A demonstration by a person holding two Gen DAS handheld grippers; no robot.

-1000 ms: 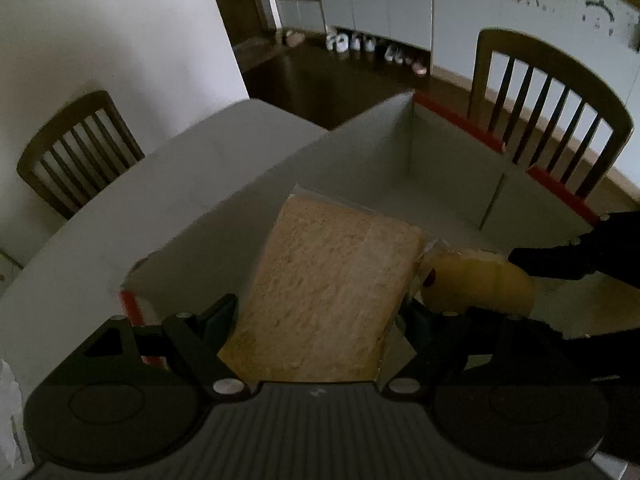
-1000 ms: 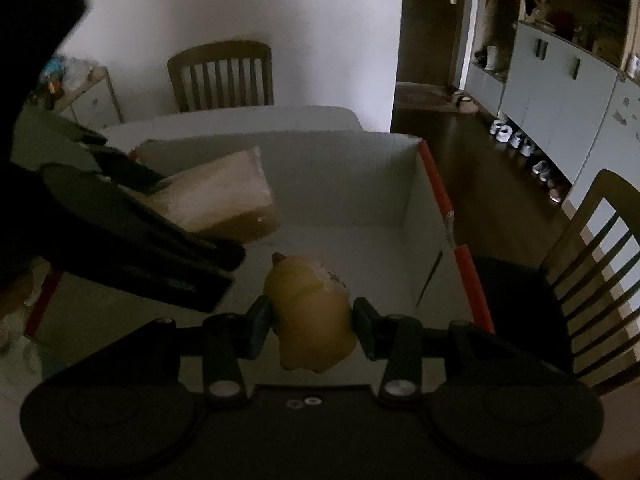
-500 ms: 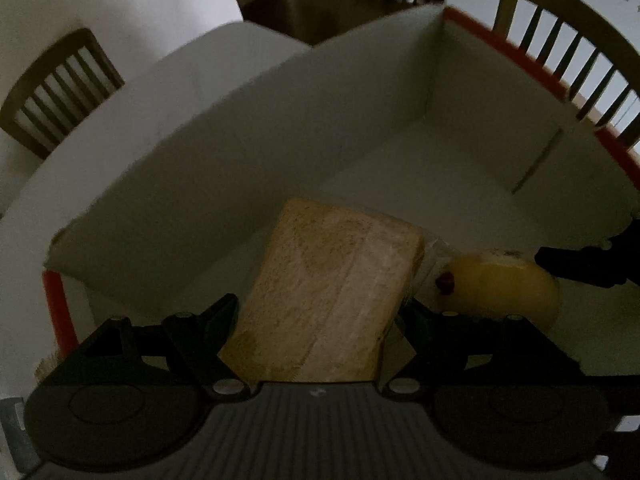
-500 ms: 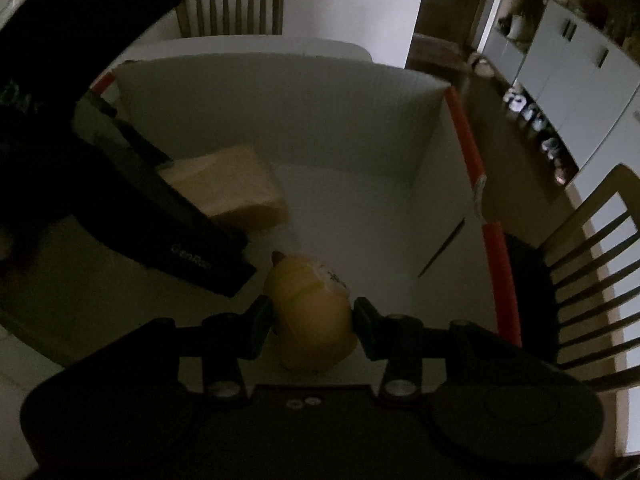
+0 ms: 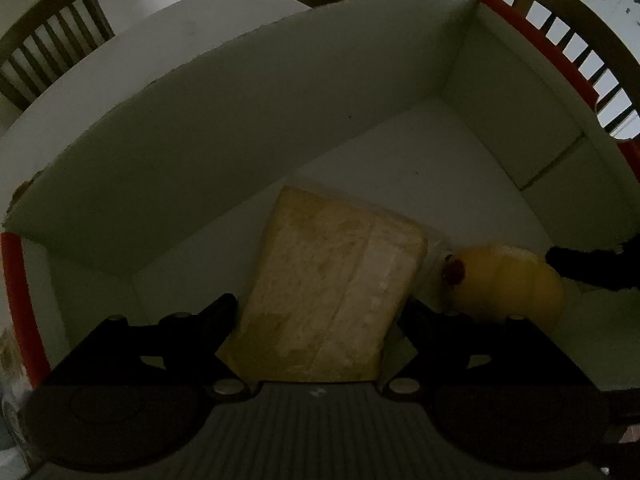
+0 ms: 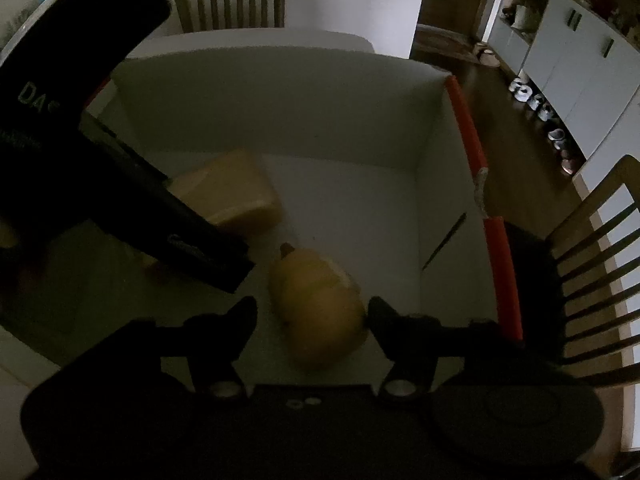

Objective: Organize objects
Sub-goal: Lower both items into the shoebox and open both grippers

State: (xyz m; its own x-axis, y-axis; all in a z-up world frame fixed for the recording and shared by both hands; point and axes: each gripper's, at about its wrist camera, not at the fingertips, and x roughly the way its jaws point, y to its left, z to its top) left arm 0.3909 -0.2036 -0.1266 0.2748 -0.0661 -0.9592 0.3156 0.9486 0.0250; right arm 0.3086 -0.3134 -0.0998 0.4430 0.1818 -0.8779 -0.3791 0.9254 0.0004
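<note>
left gripper (image 6: pixel 120 184) casing, white lettering "DA" – rest unreadable

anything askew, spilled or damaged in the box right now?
Nothing spilled. The box has a torn gap in its red rim tape on the chair side. The wrapped bread and the yellow squash look intact.

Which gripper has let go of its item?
The right gripper: its jaws stand wide with gaps beside the pumpkin lying in the box. The left gripper is shut on the bread.
</note>
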